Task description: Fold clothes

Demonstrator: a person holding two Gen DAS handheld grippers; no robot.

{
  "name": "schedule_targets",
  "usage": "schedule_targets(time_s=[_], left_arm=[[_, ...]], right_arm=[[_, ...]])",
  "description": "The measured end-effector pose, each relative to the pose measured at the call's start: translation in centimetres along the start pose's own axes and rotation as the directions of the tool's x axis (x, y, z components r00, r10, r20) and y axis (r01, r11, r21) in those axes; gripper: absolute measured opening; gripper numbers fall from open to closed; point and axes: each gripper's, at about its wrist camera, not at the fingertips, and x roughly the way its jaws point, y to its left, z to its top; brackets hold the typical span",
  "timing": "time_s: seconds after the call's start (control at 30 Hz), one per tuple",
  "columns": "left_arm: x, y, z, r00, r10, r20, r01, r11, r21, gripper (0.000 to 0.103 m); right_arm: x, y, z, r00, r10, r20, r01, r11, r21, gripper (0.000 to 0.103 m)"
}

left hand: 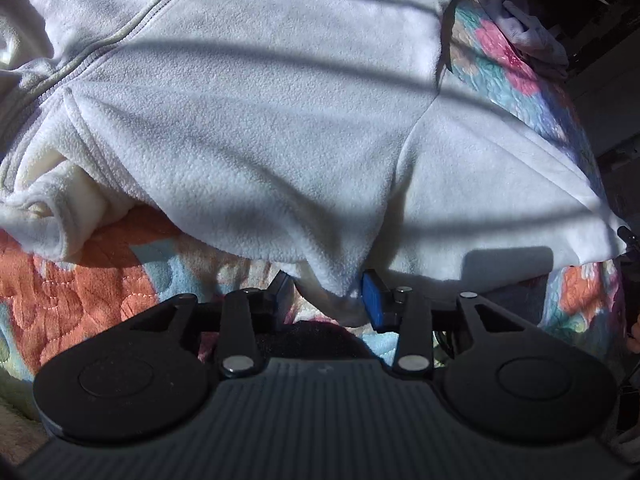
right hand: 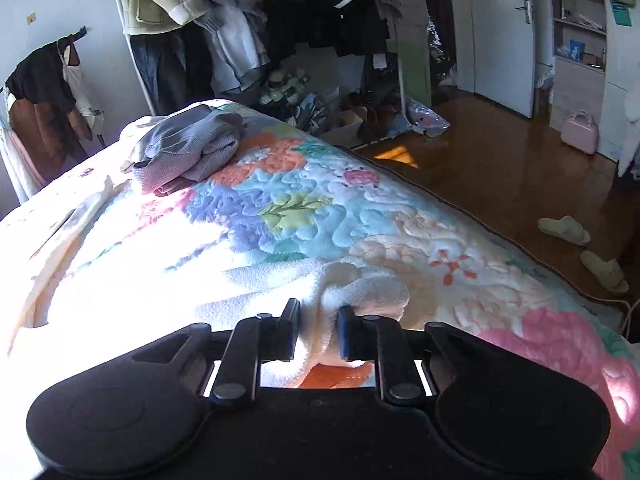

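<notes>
One white fleece jacket point(left hand: 248, 120) took up most of the floral quilt point(right hand: 304, 216) on the bed, zipper side up with its body spread flat and a cuffed sleeve bunched at one edge. It looked thick, soft and light, the sort of cloth that would sag and drag along the plush quilt instead of holding a crease, so the seamed hem corners and sleeve ends seemed the best places to take hold. Beyond the jacket, further up the quilt, lay a crumpled lilac knit point(right hand: 188, 148); past the bed stood a crowded clothes rack point(right hand: 256, 20), and a dark wooden floor point(right hand: 500, 168) with a pair of slippers point(right hand: 580, 248) ran alongside. The left gripper point(left hand: 326, 298) stood part open around a drooping corner of the jacket's hem, its pads not pressing. The right gripper point(right hand: 318, 328) likewise straddled a rolled fleece edge, jaws parted, seemingly loose.
</notes>
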Motion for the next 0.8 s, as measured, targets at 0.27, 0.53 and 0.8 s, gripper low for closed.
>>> schedule_targets(time_s=[0.27, 0.53, 0.8], left_arm=[[-10.0, 4.7, -1.0, 0.966, 0.104, 0.237, -0.082, 0.991, -0.104, 0.057], [-10.6, 10.5, -2.8, 0.927, 0.268, 0.262, -0.235, 0.96, -0.15, 0.057], [-6.0, 10.3, -1.0, 0.926, 0.286, 0.246, -0.248, 0.953, -0.177, 0.057]], right_arm=[[-5.9, 7.0, 1.8, 0.966, 0.255, 0.049, -0.257, 0.966, 0.027, 0.05], [-5.3, 29.6, -3.1, 0.58, 0.736, -0.349, -0.814, 0.508, -0.28, 0.018], [-7.3, 41.4, -11.6, 0.394, 0.636, -0.663, -0.904, 0.139, -0.404, 0.024]])
